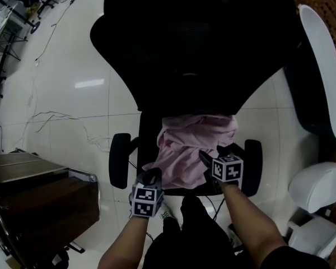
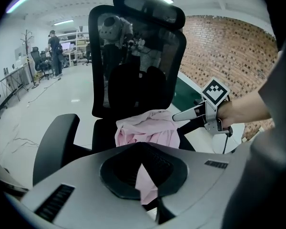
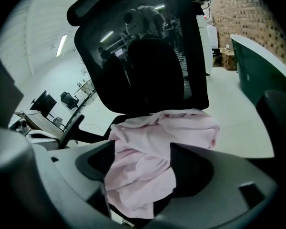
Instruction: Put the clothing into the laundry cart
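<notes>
- Left gripper (image 2: 139,146): jaw tips stand together. Pink cloth shows through the wedge gap behind the tips. Whether the tips nip or touch the cloth cannot be told. In the head view it sits at the front left corner of the garment (image 1: 193,147), its tips partly hidden by its own marker cube.
- Right gripper (image 3: 141,149): jaws wide apart, with the garment lying between them and the pads not pressing on it. The gripper body hides the cloth's lower edge in its own view.
- Garment: pink and crumpled, heaped on the seat of the chair (image 1: 185,49) and up against the foot of the backrest. What kind of clothing it is cannot be told.
- Chair: black. The seat is almost wholly hidden under the garment and the grippers. One armrest (image 1: 120,160) stands on each side. The base is hidden.
- Forearms (image 1: 252,223): both enter from the bottom edge and are cut off there.
- Brown unit (image 1: 39,189): lower left of the head view, cut off by the frame. Its kind cannot be made out.
- Tabletop (image 1: 325,66): white-rimmed, at the right edge, partly out of frame. White seats (image 1: 319,186) stand below it, also cut off.
- Cables (image 1: 61,119): thin lines trailing over the pale floor to the left of the chair.
</notes>
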`<state>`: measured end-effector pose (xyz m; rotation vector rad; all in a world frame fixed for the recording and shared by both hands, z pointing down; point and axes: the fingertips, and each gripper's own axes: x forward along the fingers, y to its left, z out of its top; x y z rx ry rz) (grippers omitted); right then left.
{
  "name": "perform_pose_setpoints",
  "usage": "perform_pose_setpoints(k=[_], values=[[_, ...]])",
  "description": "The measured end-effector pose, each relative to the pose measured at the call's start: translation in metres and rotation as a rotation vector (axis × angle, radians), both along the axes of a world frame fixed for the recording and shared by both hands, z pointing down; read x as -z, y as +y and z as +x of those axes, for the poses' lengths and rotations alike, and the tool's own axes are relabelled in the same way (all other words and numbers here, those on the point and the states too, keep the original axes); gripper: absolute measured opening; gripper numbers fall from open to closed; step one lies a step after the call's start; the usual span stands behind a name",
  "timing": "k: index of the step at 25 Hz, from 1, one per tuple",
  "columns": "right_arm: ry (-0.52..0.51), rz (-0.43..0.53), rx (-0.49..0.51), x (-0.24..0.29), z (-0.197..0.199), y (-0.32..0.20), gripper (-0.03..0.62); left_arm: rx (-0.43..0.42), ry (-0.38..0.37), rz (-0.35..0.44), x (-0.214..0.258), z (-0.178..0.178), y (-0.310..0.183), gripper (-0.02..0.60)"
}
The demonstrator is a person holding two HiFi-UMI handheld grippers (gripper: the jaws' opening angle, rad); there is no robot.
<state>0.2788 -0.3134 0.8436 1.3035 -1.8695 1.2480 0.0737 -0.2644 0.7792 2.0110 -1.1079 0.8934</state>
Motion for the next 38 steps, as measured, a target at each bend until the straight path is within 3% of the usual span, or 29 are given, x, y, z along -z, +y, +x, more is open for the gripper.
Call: perform_pose_setpoints(k=[7,14,20,27,32,38], values=[[0.052,-0.034,-0.029,-0.047,0.014,-0.028,0.41,0.009,-0.018,-0.021,-0.023,0.0,-0.012,0.0],[0.154,-0.091,-0.238,-0.081,0.064,-0.031,0.476,0.015,-0.025,-0.045,-0.039,-0.003,-0.007,0.0],[0.107,-0.152,-0.21,-0.111,0.047,-0.029,0.546,0.007,-0.018,-0.046,-0.046,0.005,-0.009,0.0],[0.205,-0.091,-0.176,-0.133,0.043,-0.038,0.541,0.006,-0.009,-0.039,-0.056,0.011,-0.013,0.0],[0.267,-0.069,-0.159,-0.137,0.05,-0.038,0.415,0.012,-0.004,-0.048,-0.065,0.015,-0.01,0.0],[0.143,-0.133,-0.21,-0.135,0.057,-0.04,0.234,0.003,-0.013,-0.028,-0.057,0.013,-0.005,0.0]])
